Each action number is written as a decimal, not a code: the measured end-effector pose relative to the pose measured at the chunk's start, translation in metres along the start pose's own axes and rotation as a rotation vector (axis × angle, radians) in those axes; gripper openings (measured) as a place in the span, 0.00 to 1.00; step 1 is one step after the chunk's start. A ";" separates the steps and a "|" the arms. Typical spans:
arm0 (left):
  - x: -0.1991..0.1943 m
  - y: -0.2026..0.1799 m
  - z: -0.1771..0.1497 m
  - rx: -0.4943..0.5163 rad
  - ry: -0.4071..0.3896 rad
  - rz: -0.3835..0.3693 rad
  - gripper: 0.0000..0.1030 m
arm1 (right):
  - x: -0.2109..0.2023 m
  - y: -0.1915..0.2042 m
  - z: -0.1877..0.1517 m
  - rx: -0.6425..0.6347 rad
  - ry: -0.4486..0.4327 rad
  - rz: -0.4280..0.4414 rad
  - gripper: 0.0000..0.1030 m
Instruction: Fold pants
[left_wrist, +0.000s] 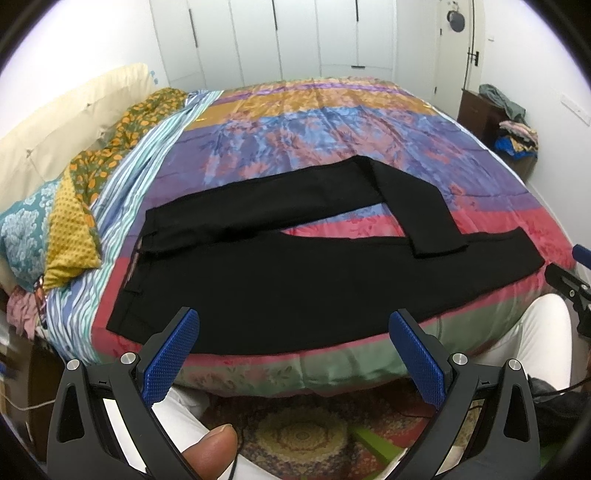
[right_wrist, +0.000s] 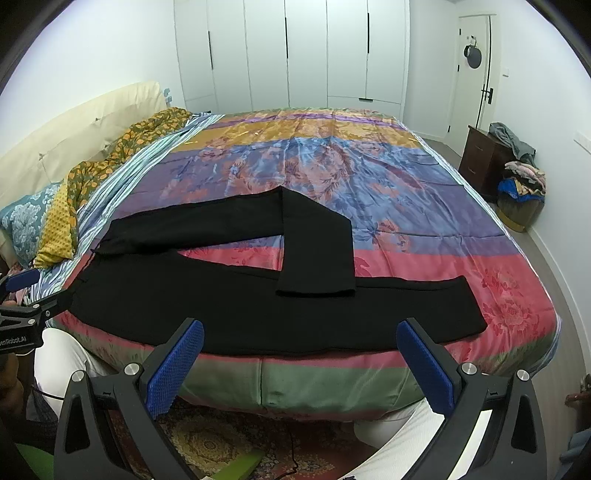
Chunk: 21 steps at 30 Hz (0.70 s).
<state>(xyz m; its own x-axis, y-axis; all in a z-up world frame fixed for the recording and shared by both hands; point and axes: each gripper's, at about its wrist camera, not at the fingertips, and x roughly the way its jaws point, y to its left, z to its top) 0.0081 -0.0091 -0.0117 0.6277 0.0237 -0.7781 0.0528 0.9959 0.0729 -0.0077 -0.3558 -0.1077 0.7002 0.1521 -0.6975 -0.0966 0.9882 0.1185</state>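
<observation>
The bed fills most of both views. It is covered with a shiny quilt in bands of gold, blue, purple, pink and green. At the left side of the bed there are a cream headboard, a teal patterned pillow and a yellow dotted cushion, with a crumpled floral cloth beside them. Behind the bed stands a white wardrobe with several doors, and a white door is at the right. Near that door is a dark wooden cabinet with a grey garment thrown on it. Next to the cabinet sits a round basket piled with mixed clothes; I cannot tell exactly what pieces they are. On the floor under the bed edge a patterned rug is visible.

The black pants lie flat on the near part of the bed, with the waist to the left. One leg runs straight along the bed edge to the right. The other leg goes away at an angle and is folded back, so its hem rests on the straight leg.

The left tool hovers before the bed edge, its blue pads wide apart, holding nothing. The right tool is the same: spread wide, empty, not touching the cloth. A thumb shows under the left tool.
</observation>
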 end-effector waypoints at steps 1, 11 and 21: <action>0.001 0.001 0.000 -0.003 0.002 0.001 1.00 | 0.000 0.001 0.000 -0.001 0.001 0.000 1.00; 0.007 0.005 -0.004 -0.021 0.020 0.002 0.99 | 0.006 0.004 -0.004 -0.014 0.018 0.001 1.00; 0.007 0.009 -0.005 -0.035 0.017 0.006 0.99 | 0.012 0.010 -0.005 -0.038 0.028 0.017 1.00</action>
<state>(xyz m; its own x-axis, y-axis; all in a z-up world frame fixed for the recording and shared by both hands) 0.0087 0.0004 -0.0198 0.6144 0.0311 -0.7884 0.0214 0.9982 0.0561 -0.0037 -0.3442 -0.1185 0.6779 0.1689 -0.7155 -0.1353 0.9853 0.1044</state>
